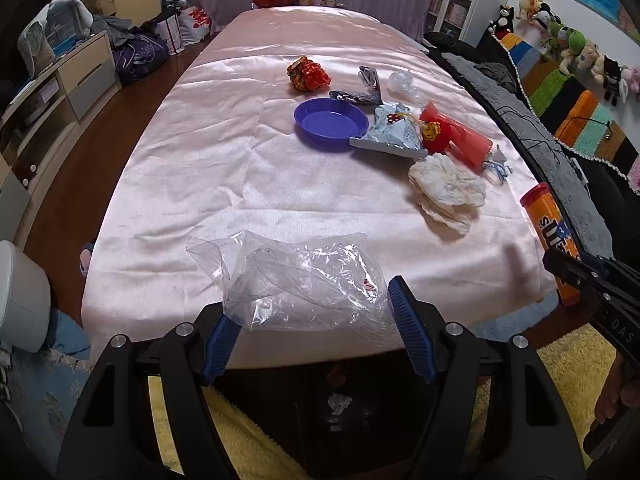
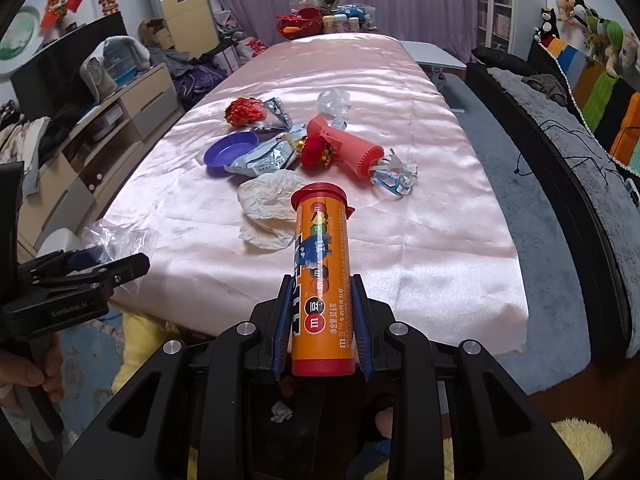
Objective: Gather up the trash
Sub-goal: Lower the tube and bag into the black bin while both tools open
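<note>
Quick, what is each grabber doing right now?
Left gripper: open, fingers on either side of the clear bag, not squeezing it.
Right gripper: shut on the orange candy tube.

The left gripper (image 1: 310,312) has its jaws spread around a clear plastic bag (image 1: 296,280) at the desk's (image 1: 200,168) near edge. At two o'clock lie crumpled tissue (image 1: 446,192) and a blue dish (image 1: 330,120). At three o'clock an orange tube (image 1: 548,232) appears held by the right gripper (image 1: 576,276).
</note>
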A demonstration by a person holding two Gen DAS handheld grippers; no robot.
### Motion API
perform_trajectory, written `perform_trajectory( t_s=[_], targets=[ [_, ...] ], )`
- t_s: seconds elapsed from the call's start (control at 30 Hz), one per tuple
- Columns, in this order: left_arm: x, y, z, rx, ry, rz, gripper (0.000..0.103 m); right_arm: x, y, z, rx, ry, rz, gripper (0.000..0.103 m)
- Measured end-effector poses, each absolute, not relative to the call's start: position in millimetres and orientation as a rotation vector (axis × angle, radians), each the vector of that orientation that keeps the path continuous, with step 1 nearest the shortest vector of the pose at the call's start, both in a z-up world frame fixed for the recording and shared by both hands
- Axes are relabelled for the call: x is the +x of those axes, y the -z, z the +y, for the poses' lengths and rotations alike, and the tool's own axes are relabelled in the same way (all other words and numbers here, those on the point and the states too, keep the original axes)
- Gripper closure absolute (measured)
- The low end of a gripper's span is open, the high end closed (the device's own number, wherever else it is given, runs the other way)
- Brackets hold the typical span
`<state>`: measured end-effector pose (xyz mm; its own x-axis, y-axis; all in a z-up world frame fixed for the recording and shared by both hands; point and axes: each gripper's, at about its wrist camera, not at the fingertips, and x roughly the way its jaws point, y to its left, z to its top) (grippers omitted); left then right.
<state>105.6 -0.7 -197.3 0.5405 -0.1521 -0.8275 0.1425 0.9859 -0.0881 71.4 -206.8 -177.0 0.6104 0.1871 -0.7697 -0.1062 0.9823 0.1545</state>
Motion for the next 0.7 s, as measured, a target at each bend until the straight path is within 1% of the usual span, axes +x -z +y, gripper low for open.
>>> perform_trajectory(
  t_s=[0.17,0.3,0.7],
  targets=[
    [71.6,195.6,-0.7,-0.011,0.191,0.981,0.035,52.4,175.9,-202.0,0.104,-0.197,0.900,0.074],
    [48.1,204.0,-3.2,-0.019,0.215,1.001,0.035,36.8,185.7,-197.2,0.108,-0.209,0.926,0.074],
    [14.9,249.6,-9.8,-0.013,0.240,1.112,0.035,11.7,244.7,-173.7,0.142,-0.281,1.121,0.074]
  ],
)
